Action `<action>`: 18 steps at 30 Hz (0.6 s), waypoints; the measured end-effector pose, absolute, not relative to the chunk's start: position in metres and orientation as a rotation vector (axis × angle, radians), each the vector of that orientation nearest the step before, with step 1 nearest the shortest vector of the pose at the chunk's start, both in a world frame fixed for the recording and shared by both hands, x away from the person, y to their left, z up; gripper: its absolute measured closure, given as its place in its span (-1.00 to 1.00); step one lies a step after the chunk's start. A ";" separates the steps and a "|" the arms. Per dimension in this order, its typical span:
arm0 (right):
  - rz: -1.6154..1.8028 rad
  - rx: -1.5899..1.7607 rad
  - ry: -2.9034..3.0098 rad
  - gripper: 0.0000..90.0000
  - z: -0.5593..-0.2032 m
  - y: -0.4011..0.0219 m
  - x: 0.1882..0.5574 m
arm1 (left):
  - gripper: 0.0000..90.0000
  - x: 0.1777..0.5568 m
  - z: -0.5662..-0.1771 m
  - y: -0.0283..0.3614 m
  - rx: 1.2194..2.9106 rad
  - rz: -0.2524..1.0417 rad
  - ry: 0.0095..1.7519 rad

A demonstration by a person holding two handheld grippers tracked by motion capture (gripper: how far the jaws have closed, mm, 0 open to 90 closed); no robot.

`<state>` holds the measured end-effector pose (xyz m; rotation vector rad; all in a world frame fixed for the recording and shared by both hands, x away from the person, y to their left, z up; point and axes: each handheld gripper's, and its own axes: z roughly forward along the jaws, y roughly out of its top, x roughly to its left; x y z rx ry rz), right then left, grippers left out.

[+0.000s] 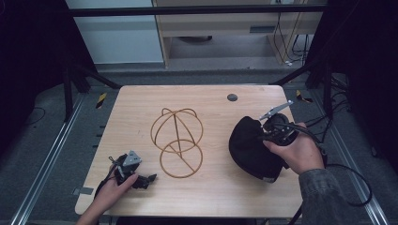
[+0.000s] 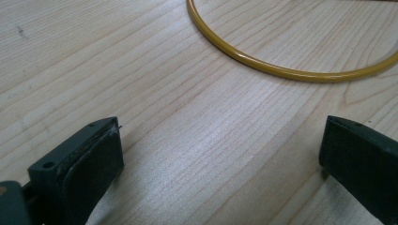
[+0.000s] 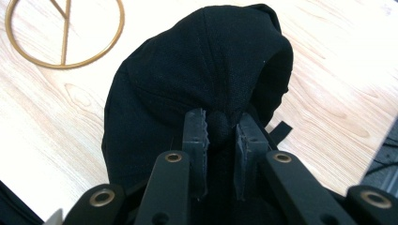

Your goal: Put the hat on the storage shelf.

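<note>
Right gripper (image 3: 220, 136) clamped on a fold of the black cap (image 3: 197, 75), right of the gold wire stand (image 1: 177, 140); left gripper (image 2: 220, 150) gaped wide beside its base ring.

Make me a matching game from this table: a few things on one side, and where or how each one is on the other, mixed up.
Things:
1. black cap
2. wire stand
3. left gripper
4. dark round spot

States:
A. jaws wide apart, nothing between them
B. pinched by the right gripper
C. near the table's far edge
D. standing at the table's middle

Pairs: 1-B, 2-D, 3-A, 4-C
</note>
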<state>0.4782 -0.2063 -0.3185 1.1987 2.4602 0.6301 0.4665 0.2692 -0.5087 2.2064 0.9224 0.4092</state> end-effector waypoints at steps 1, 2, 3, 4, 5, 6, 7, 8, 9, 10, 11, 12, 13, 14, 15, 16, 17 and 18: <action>0.623 1.210 2.454 0.73 -0.316 -0.207 0.478 | -1.00 0.467 -0.509 0.269 2.206 0.409 0.922; 0.617 1.214 2.447 0.73 -0.314 -0.209 0.478 | -1.00 0.467 -0.509 0.269 2.207 0.409 0.922; 0.618 1.222 2.430 0.73 -0.308 -0.212 0.477 | -1.00 0.467 -0.509 0.269 2.208 0.408 0.919; 0.626 1.226 2.424 0.73 -0.306 -0.214 0.478 | -1.00 0.467 -0.509 0.269 2.208 0.407 0.919; 0.637 1.232 2.416 0.73 -0.304 -0.215 0.478 | -1.00 0.467 -0.509 0.269 2.208 0.407 0.919; 0.650 1.235 2.408 0.73 -0.302 -0.217 0.478 | -1.00 0.467 -0.509 0.269 2.208 0.407 0.919; 0.665 1.236 2.402 0.73 -0.300 -0.218 0.479 | -1.00 0.467 -0.509 0.269 2.209 0.408 0.920; 0.665 1.236 2.402 0.73 -0.300 -0.218 0.479 | -1.00 0.467 -0.509 0.269 2.209 0.408 0.920; 0.698 1.232 2.383 0.73 -0.298 -0.221 0.479 | -1.00 0.467 -0.509 0.269 2.208 0.408 0.919; 0.698 1.232 2.383 0.73 -0.298 -0.221 0.479 | -1.00 0.467 -0.509 0.269 2.208 0.408 0.919; 0.730 1.236 2.367 0.73 -0.294 -0.223 0.479 | -1.00 0.467 -0.509 0.269 2.208 0.408 0.919; 0.738 1.237 2.359 0.73 -0.292 -0.224 0.478 | -1.00 0.467 -0.509 0.269 2.208 0.408 0.920; 0.738 1.237 2.359 0.73 -0.292 -0.224 0.478 | -1.00 0.467 -0.509 0.269 2.208 0.408 0.920; 0.765 1.237 2.340 0.73 -0.289 -0.224 0.476 | -1.00 0.467 -0.509 0.269 2.208 0.408 0.919; 0.776 1.235 2.332 0.73 -0.287 -0.225 0.475 | -1.00 0.467 -0.509 0.269 2.208 0.408 0.919; 0.776 1.235 2.332 0.73 -0.287 -0.225 0.475 | -1.00 0.467 -0.509 0.269 2.208 0.408 0.919; 0.801 1.227 2.314 0.73 -0.282 -0.225 0.474 | -1.00 0.467 -0.509 0.269 2.210 0.407 0.919; 0.801 1.227 2.314 0.73 -0.282 -0.225 0.474 | -1.00 0.467 -0.509 0.269 2.210 0.407 0.919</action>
